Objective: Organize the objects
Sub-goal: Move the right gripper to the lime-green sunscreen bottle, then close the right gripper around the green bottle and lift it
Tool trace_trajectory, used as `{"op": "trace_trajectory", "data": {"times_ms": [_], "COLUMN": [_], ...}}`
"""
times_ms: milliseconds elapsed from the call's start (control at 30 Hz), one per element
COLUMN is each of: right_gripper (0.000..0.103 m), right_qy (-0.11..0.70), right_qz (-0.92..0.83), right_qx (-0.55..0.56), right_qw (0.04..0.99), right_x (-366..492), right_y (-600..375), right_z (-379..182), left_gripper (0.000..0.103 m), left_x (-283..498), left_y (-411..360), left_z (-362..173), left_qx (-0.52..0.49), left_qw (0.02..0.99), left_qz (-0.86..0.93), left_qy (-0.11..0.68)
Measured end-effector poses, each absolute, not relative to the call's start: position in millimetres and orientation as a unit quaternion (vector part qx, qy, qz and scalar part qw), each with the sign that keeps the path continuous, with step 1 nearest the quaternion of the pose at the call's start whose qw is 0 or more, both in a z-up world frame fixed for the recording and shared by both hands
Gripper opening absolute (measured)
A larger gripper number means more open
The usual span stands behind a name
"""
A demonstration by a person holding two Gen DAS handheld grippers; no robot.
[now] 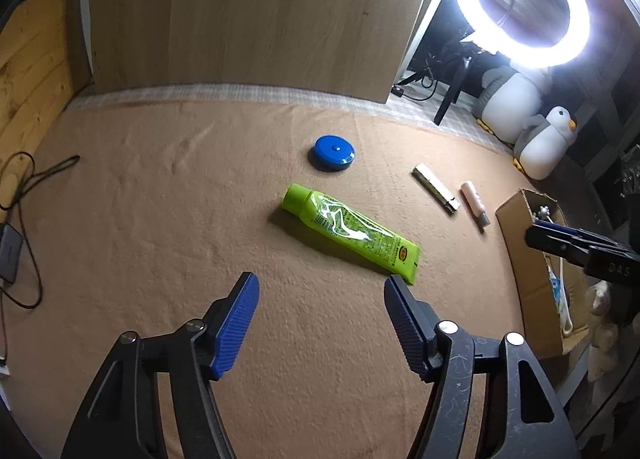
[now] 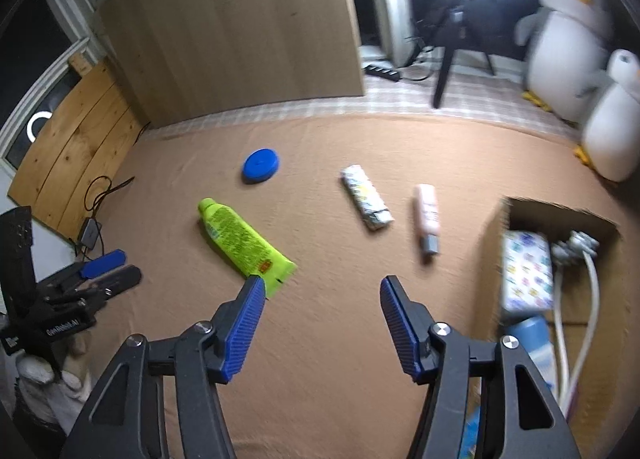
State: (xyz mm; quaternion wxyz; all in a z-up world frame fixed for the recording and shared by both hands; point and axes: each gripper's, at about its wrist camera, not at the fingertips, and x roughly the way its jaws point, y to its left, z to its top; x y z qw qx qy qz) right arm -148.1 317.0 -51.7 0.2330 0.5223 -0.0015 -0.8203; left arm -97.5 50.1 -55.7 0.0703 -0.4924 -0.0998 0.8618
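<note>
A lime-green tube (image 1: 352, 233) lies on the tan blanket, just ahead of my open, empty left gripper (image 1: 320, 287). Beyond it lie a blue round disc (image 1: 333, 152), a white patterned pack (image 1: 436, 188) and a small pink bottle (image 1: 475, 204). A cardboard box (image 1: 532, 291) stands at the right with items inside. In the right wrist view my right gripper (image 2: 322, 289) is open and empty, with the green tube (image 2: 244, 241) at its left finger, the pack (image 2: 366, 202) and pink bottle (image 2: 426, 217) ahead, the disc (image 2: 261, 165) farther off, and the box (image 2: 490, 259) to the right.
A wooden panel (image 1: 256, 15) stands behind the blanket. A ring light (image 1: 524, 3) on a tripod and two plush penguins (image 1: 548, 143) are at the back right. Cables and a small adapter (image 1: 10, 251) lie at the left edge. The box holds a patterned pack (image 2: 526, 271) and white cords.
</note>
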Motion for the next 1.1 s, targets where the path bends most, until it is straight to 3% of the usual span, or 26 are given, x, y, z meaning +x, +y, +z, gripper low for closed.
{"op": "trace_trajectory", "data": {"times_ms": [200,367,500,867,1100], "right_gripper": [0.044,0.041,0.033,0.033,0.029], "right_qy": [-0.006,0.017,0.033,0.022,0.01], "right_qz": [-0.783,-0.756,-0.737,-0.702,-0.682], "right_qx": [0.558,0.58,0.598,0.63,0.639], "right_qw": [0.274,0.302,0.311,0.333,0.355], "right_x": [-179.6,-198.7,-212.1,-236.1,-238.6], "right_y": [279.0,239.9,216.3,182.1,171.6], "right_z": [-73.6,-93.6,-112.3,-148.5,-151.7], "left_gripper": [0.058,0.056,0.056,0.055,0.043], "left_x": [-113.9,-129.7,-140.5,-167.8,-184.3], "left_y": [50.6,60.8,66.3,65.5,60.2], "left_z": [-78.7,-94.4,-107.9,-126.7,-135.2], "left_qx": [-0.514,-0.528,-0.541,-0.543,-0.547], "left_qw": [0.08,0.094,0.104,0.118,0.127], "left_qz": [0.845,0.834,0.823,0.814,0.812], "left_qy": [-0.123,-0.131,-0.142,-0.171,-0.16]}}
